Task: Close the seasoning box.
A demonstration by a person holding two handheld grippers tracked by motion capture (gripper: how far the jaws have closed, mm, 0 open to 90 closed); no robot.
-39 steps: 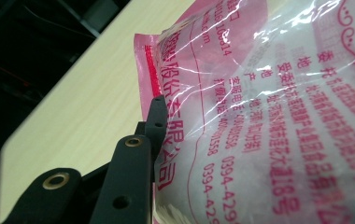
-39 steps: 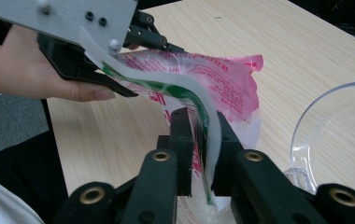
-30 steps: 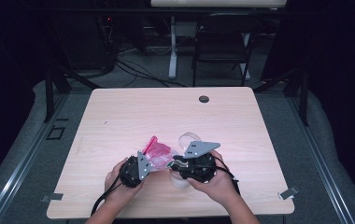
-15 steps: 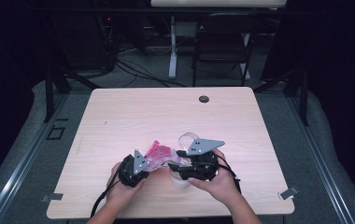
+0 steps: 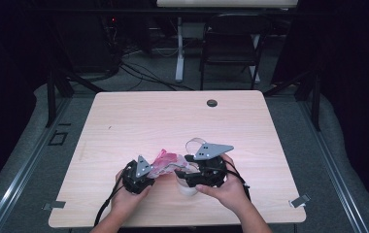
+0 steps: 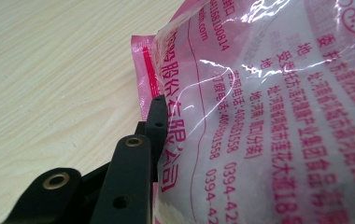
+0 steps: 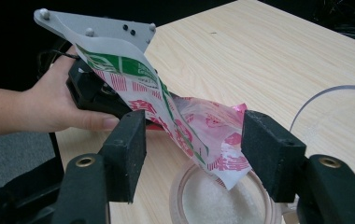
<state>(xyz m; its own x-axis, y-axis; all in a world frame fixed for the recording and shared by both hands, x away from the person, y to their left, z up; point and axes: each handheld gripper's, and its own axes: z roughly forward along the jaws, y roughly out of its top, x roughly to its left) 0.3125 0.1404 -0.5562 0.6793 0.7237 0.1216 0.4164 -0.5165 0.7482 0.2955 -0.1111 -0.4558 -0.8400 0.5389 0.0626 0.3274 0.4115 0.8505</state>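
A pink printed plastic bag [image 5: 165,159] hangs tilted between both grippers. My left gripper [image 5: 149,171] is shut on its upper edge; in the left gripper view one black jaw presses the bag [image 6: 269,112] at the gripper's tip [image 6: 159,109], and the other jaw is hidden behind the film. The bag's cut corner [image 7: 222,163] dips over a round clear container [image 7: 222,200] holding white granules. My right gripper [image 7: 199,158] is open, its pads [image 7: 129,149] on either side of that corner without touching it. In the high view the right gripper [image 5: 183,172] stands over the container [image 5: 188,188].
A clear round lid [image 5: 192,144] lies just beyond the right gripper, also at the right of the right gripper view [image 7: 334,91]. A dark round grommet [image 5: 212,103] sits near the table's far edge. The wooden table [image 5: 139,121] is bare wood beyond the grippers; a chair [image 5: 231,39] stands behind it.
The bag has tipped lower and to the right, toward the container. Both hands have shifted only slightly.
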